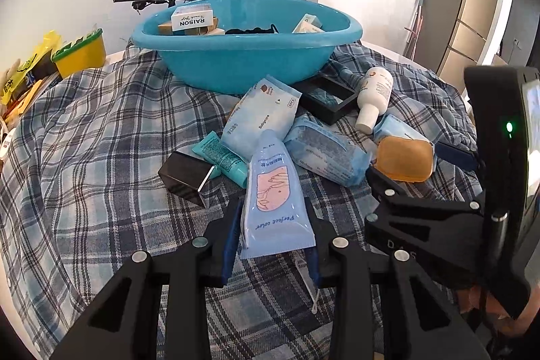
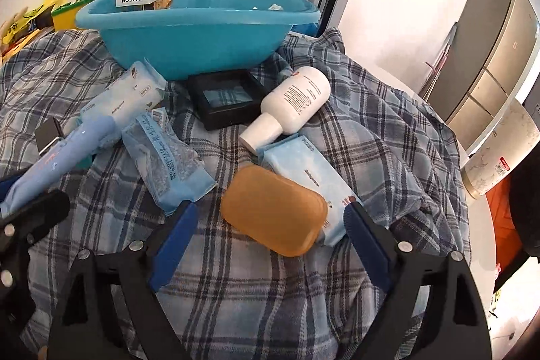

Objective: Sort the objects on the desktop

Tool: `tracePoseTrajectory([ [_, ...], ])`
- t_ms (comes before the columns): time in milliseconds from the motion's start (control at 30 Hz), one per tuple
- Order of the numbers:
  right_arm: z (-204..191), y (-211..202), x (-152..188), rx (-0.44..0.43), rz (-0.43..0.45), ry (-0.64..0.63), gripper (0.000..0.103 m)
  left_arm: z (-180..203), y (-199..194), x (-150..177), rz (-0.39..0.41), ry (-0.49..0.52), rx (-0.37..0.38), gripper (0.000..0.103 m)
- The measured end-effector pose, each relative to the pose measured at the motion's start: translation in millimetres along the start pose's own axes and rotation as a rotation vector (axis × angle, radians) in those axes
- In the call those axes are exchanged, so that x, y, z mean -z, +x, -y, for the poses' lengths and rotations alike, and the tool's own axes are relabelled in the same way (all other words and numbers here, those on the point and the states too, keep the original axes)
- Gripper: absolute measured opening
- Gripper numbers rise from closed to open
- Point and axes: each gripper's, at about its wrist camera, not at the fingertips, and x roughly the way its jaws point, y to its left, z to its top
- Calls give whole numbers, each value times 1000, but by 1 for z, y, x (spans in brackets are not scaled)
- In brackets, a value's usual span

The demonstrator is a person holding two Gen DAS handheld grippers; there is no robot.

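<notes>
- Checked blue cloth (image 1: 101, 130) covers the table, and a turquoise basin (image 1: 246, 56) stands at its far side with some boxes inside; one white box (image 1: 192, 17) reads "RAISON".
- Between the basin and the grippers lies a crowded heap: a wipes pack (image 1: 260, 117) marked "Babycare", a second pack (image 1: 324, 154), a teal tube (image 1: 222, 157), a black box (image 1: 185, 176), an empty black frame (image 1: 327, 100) and a white bottle (image 1: 374, 97) on its side.
- Left gripper (image 1: 275, 242) is narrow and holds the light blue tube (image 1: 273, 191) at its flat end; the print reads "Perfect color". Its long axis runs away from the camera, toward the heap.
- Right gripper (image 2: 270, 218) stands wide, with nothing pressed between its blue pads (image 2: 175, 235).
- An orange soap case (image 2: 273, 208) lies just before these pads, resting on a third wipes pack (image 2: 303, 167), its long axis slanting across the view.
</notes>
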Motion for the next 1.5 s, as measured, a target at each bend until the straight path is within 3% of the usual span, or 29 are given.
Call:
tracePoseTrajectory([
  [233,-3,9,4,-15,-13,-17,84,-9,-5,-1,15,-22,-4,36],
  [300,-2,6,6,14,-2,-28,63,-10,-4,-1,11,-24,-4,36],
  [600,28,-12,15,-174,4,78,63,-6,-7,-1,20,-16,3,36],
  [867,40,-31,18,-182,49,101,63,-3,0,0,-2,-13,18,36],
  [1500,42,-23,19,-191,36,110,63,-10,46,-18,-110,-70,51,36],
])
